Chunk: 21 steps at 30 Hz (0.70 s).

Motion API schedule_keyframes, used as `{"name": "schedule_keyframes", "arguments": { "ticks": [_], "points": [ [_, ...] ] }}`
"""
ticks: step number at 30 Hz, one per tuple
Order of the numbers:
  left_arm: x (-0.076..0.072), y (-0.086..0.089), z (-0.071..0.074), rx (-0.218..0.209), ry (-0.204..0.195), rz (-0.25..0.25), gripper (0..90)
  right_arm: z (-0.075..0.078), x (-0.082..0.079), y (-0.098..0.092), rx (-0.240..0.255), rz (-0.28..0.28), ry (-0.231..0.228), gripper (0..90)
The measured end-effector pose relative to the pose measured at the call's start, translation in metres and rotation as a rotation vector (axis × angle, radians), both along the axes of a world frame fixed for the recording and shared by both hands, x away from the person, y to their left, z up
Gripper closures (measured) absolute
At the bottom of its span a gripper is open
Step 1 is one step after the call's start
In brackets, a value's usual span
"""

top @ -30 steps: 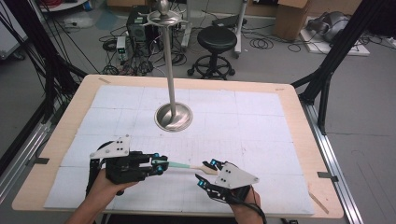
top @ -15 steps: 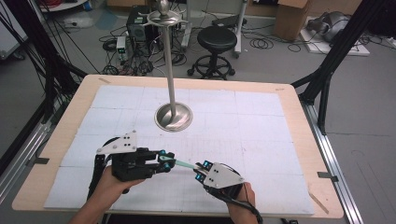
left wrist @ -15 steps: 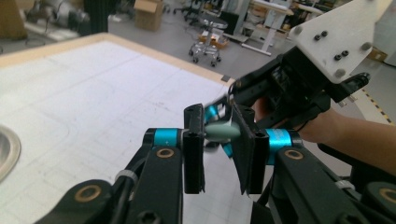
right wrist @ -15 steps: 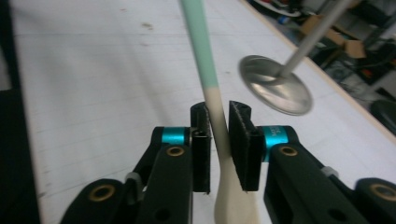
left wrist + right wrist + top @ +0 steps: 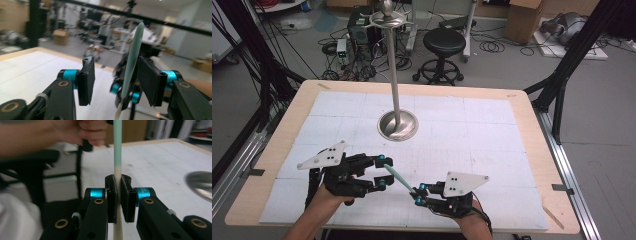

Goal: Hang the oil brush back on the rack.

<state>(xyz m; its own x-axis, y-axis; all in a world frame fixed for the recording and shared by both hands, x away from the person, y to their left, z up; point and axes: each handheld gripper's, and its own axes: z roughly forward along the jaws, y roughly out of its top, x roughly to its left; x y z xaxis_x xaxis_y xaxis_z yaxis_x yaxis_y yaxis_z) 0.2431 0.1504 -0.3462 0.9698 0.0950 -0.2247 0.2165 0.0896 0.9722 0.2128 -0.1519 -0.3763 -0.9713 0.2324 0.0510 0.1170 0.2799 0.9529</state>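
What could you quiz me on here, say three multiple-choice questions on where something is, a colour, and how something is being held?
1. Where does the metal stand rise from?
A. the table's near left corner
B. the middle of the table, beyond both grippers
C. the floor beside the stool

2. What colour is the stick at its upper end?
A. red
B. black
C. pale green

3. How does the right gripper hold the stick?
A. jaws closed on it
B. jaws wide apart, stick loose
C. stick lying across its top

Answers:
1 B, the high view shows its round base mid-table.
2 C, green fading to cream near the jaws.
3 A, the right gripper view shows both pads pressing it.
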Motion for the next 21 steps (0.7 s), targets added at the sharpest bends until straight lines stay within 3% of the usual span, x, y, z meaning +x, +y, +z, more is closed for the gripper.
{"name": "schedule_keyframes", "arguments": {
  "ticks": [3, 11, 21],
  "points": [
    [-0.002, -0.003, 0.002, -0.033, -0.009, -0.053, 52.1, 0.0, 0.001, -0.001, 0.037, 0.026, 0.031, 84.2],
    [-0.001, -0.014, 0.003, -0.007, 0.002, -0.068, 58.3, -0.003, 0.005, 0.002, 0.084, 0.061, 0.073, 84.1],
    [0.0, -0.029, 0.0, 0.02, 0.018, -0.067, 62.3, -0.003, 0.01, 0.001, 0.176, 0.043, 0.085, 84.1]
  ]
}}
